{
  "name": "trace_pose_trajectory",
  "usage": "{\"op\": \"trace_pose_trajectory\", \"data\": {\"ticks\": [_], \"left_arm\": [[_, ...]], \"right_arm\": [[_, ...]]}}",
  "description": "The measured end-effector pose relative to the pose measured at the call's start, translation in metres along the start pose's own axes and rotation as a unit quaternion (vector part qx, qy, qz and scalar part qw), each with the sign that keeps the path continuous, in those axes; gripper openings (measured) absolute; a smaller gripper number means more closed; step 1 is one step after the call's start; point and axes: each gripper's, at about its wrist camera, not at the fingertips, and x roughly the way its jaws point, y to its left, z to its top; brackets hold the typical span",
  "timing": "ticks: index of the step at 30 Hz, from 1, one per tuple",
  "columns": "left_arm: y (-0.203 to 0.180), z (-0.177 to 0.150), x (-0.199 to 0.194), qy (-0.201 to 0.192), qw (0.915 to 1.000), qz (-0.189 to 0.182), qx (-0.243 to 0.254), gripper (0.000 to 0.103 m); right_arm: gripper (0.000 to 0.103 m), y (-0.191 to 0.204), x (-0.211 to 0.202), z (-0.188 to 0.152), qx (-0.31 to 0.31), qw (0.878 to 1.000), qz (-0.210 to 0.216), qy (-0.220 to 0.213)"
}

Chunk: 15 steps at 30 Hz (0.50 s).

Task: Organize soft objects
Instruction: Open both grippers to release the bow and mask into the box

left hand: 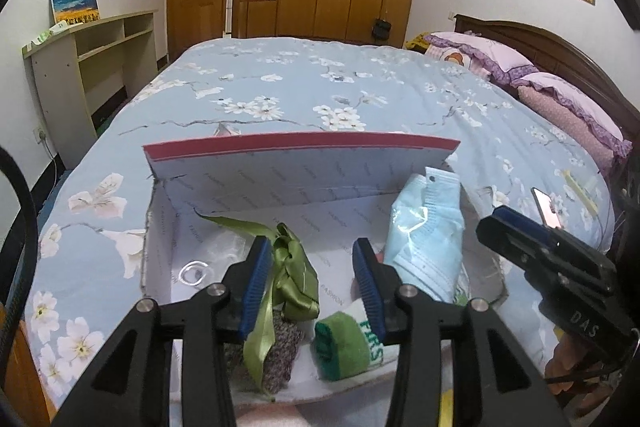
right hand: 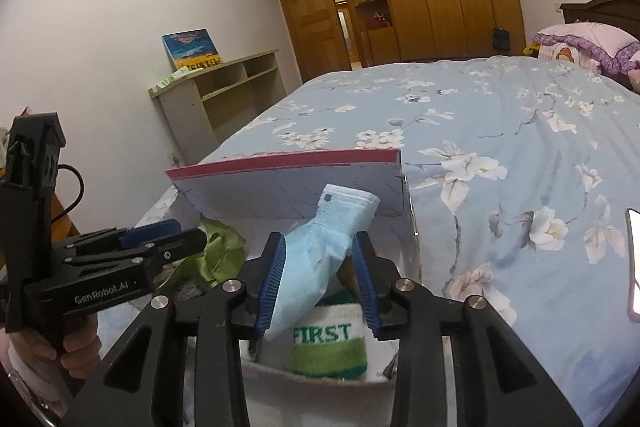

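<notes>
An open white box [left hand: 256,187] with a red-edged lid stands on the bed. Inside lie a green ribbon [left hand: 292,267], a grey knitted piece [left hand: 280,359], a green-and-white "FIRST" wristband [left hand: 348,343] and a pack of light blue face masks [left hand: 428,239]. My left gripper [left hand: 312,287] is open over the box, its jaws either side of the ribbon. In the right wrist view my right gripper [right hand: 320,279] is open with the mask pack [right hand: 316,255] between its jaws, above the wristband [right hand: 328,343]. The ribbon [right hand: 216,259] lies to its left, by the left gripper [right hand: 168,239].
The box [right hand: 288,191] sits on a blue floral bedspread [left hand: 320,83]. A phone [left hand: 546,207] lies to the right of the box. Pink pillows [left hand: 520,67] and a headboard are at the far right. A shelf unit [left hand: 92,59] stands at the left wall, wardrobes behind.
</notes>
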Motion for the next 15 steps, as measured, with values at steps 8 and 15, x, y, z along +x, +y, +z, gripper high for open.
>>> {"op": "trace_pose_trajectory", "data": {"ticks": [8, 15], "left_arm": [[0.001, -0.007, -0.017, 0.002, 1.0000, 0.007, -0.001, 0.045], [0.002, -0.013, -0.034, -0.005, 0.9999, 0.009, -0.007, 0.045]], "right_arm": [[0.036, 0.008, -0.018, -0.006, -0.003, 1.000, 0.008, -0.001], [0.037, 0.016, -0.033, -0.013, -0.010, 1.000, 0.014, -0.007]]}}
